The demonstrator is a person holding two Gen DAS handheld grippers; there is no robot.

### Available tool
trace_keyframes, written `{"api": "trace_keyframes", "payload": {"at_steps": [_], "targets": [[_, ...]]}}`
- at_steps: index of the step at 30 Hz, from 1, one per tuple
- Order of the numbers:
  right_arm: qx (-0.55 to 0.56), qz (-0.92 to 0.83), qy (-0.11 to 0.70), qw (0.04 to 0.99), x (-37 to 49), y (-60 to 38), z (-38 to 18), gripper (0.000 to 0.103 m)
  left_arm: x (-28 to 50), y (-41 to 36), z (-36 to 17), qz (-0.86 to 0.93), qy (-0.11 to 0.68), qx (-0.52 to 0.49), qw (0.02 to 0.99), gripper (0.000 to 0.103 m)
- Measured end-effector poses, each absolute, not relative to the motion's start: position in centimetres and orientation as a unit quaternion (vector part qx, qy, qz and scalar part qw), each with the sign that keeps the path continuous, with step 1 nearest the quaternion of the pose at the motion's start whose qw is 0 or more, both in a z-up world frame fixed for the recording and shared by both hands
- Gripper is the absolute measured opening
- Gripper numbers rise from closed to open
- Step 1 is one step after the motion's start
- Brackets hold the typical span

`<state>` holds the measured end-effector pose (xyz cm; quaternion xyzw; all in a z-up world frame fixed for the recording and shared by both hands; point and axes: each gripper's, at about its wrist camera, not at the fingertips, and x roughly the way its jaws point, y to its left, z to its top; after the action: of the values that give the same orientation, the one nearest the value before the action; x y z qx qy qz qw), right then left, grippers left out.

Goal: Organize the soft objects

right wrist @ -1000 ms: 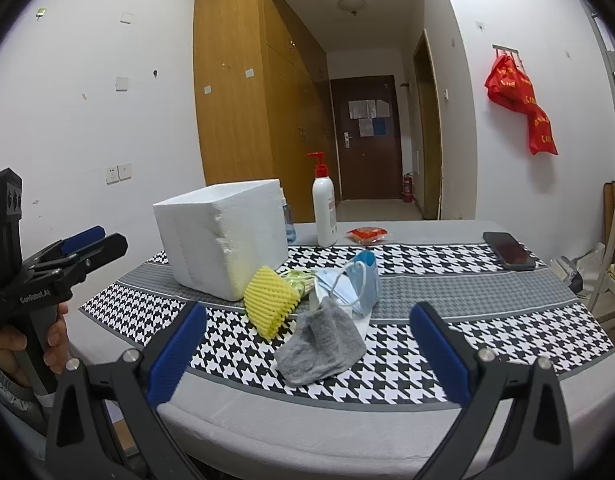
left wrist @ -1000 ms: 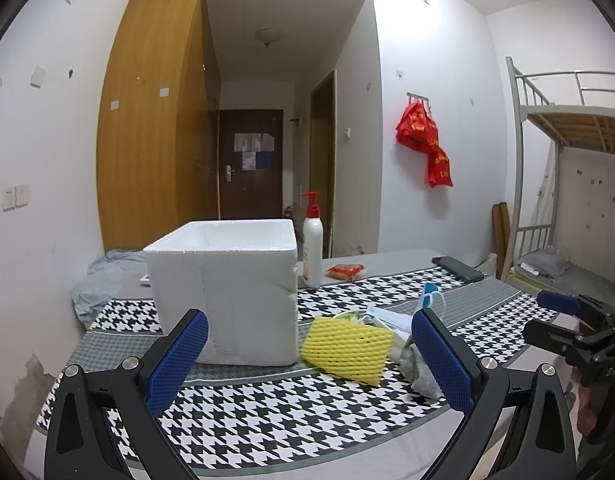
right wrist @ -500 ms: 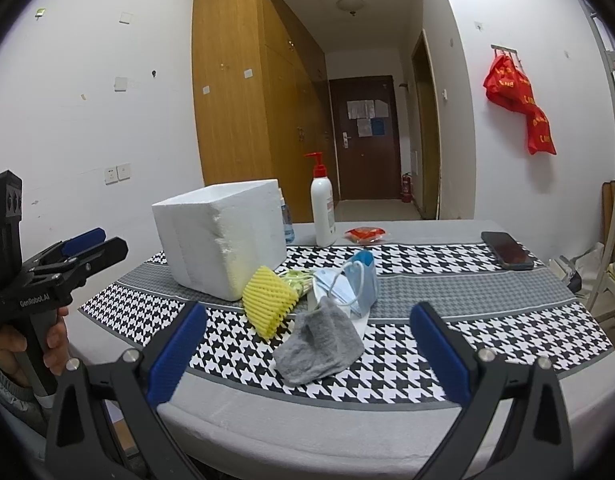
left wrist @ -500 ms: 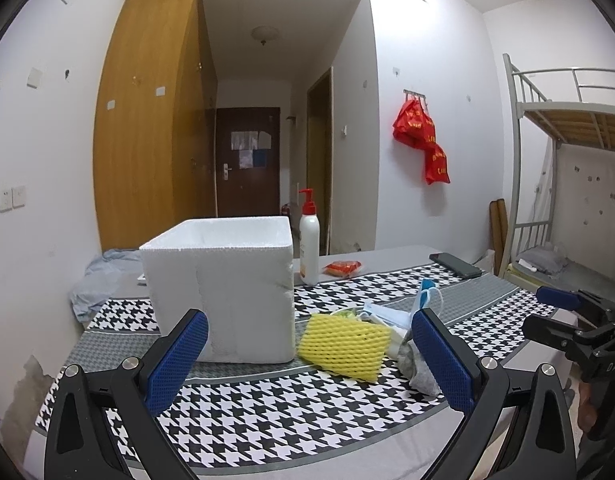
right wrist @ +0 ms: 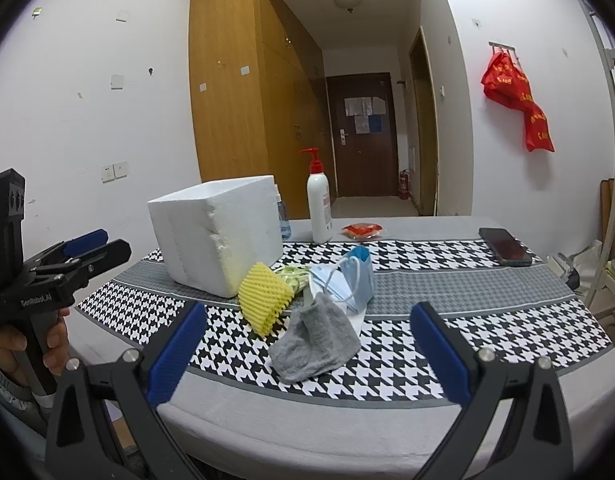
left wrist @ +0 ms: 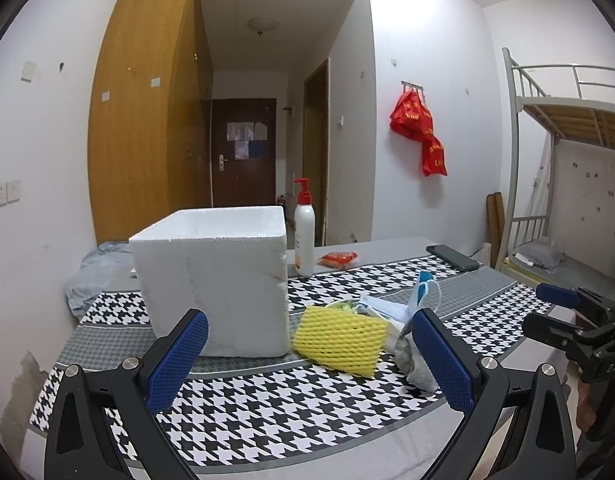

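Observation:
A pile of soft things lies mid-table: a yellow foam net [left wrist: 339,338] [right wrist: 265,296], a grey sock [right wrist: 315,344] [left wrist: 413,364], blue face masks [right wrist: 347,280] [left wrist: 391,308] and a small green-white item [right wrist: 291,274]. Left of the pile stands an open white foam box [left wrist: 215,280] [right wrist: 215,232]. My left gripper [left wrist: 307,360] is open and empty, short of the table's near edge, facing the box and the net. My right gripper [right wrist: 307,354] is open and empty too, with the sock framed between its fingers but farther away.
A houndstooth cloth [right wrist: 487,320] covers the table. At the back stand a pump bottle [right wrist: 319,208], a small spray bottle [right wrist: 282,220], a red packet [right wrist: 363,230] and a black phone [right wrist: 505,246]. A bunk bed [left wrist: 567,128] stands to the right. A hand [right wrist: 11,344] holds the left gripper.
The left wrist view has shifted very slightly, with the box and the net sliding a little left in the frame. The right gripper and the pile have not visibly moved.

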<state>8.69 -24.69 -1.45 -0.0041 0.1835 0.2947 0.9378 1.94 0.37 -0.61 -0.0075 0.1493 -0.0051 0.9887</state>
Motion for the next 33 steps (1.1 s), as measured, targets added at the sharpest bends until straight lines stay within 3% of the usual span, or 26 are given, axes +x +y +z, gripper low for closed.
{"api": "trace_keyframes", "payload": {"at_steps": [33], "targets": [[-0.019,0.299,0.261,0.918,13.5,-23.0,-5.0,0.103,9.3,-0.4,-4.4,-0.064,0.269,-0.009,0.961,0.102]]}}
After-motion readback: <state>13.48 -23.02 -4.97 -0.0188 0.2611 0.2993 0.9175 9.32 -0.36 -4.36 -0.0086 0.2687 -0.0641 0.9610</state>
